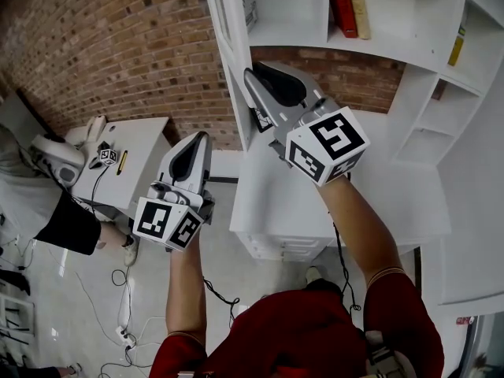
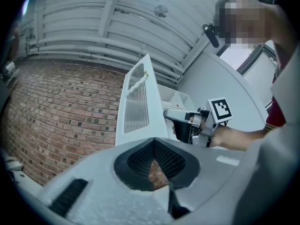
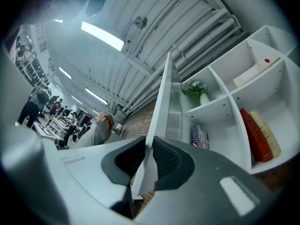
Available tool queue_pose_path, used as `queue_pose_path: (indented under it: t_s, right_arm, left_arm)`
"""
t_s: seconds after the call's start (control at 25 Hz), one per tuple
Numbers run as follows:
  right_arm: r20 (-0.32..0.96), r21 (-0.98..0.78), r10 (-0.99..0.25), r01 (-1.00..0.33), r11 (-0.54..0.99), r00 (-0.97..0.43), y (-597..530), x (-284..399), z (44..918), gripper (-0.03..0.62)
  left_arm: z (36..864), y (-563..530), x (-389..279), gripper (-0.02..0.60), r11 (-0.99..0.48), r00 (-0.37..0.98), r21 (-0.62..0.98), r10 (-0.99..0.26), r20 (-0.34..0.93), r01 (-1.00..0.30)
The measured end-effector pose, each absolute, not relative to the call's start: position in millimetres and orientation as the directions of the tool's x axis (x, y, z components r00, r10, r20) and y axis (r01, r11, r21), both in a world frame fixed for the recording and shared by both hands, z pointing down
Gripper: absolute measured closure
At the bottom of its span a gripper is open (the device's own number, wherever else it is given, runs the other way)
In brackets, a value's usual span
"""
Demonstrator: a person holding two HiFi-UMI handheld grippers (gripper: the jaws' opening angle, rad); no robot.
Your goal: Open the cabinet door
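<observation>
Cabinet door (image 3: 161,121) is seen standing open from the white shelf unit (image 1: 291,22). Its free edge is clamped between the pads of the right hand-held gripper (image 3: 149,159), which is closed on it. The left hand-held gripper (image 2: 152,159) is held to the left of the door, clear of it, with its jaws brought together and nothing between them. A red book (image 1: 340,6) is stood on an upper shelf.
</observation>
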State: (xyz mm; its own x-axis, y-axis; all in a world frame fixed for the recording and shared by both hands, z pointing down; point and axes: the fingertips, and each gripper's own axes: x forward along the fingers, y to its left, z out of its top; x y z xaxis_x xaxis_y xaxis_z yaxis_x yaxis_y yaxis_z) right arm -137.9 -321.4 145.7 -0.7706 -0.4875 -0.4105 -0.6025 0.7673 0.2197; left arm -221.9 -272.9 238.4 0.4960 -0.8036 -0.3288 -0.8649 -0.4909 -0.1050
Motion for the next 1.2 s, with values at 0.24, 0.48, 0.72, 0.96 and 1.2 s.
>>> queue_pose_path:
  t_s: [0.24, 0.48, 0.72, 0.96, 1.2]
  right_arm:
    - [-0.400, 0.210, -0.491, -0.598, 0.773, -0.774, -315.7, -152.9, 144.6, 0.536]
    - [-0.380, 0.222, -0.478, -0.579, 0.784, -0.792, -310.3, -166.4, 144.0, 0.536]
    - [-0.374, 0.242, -0.469, -0.572, 0.784, -0.800, -300.4, -170.1, 146.6, 0.536]
    - [-0.359, 0.247, -0.491, -0.589, 0.770, -0.793, -291.9, -167.6, 154.3, 0.536]
    - [-0.325, 0.251, -0.522, -0.604, 0.757, -0.789, -284.8, -153.9, 176.9, 0.540]
  left_arm:
    - [241.3, -266.8, -226.8, 0.581, -0.511, 0.513, -0.100, -0.793, -0.327, -0.854]
    - [239.5, -260.9, -228.2, 0.581, -0.522, 0.523, -0.101, -0.786, -0.331, -0.847]
    - [240.9, -254.4, -228.6, 0.581, -0.528, 0.529, -0.101, -0.781, -0.331, -0.843]
    - [240.7, -246.1, -228.1, 0.581, -0.552, 0.551, -0.101, -0.767, -0.329, -0.828]
    - [242.2, -240.9, -220.9, 0.581, -0.581, 0.576, -0.094, -0.748, -0.331, -0.809]
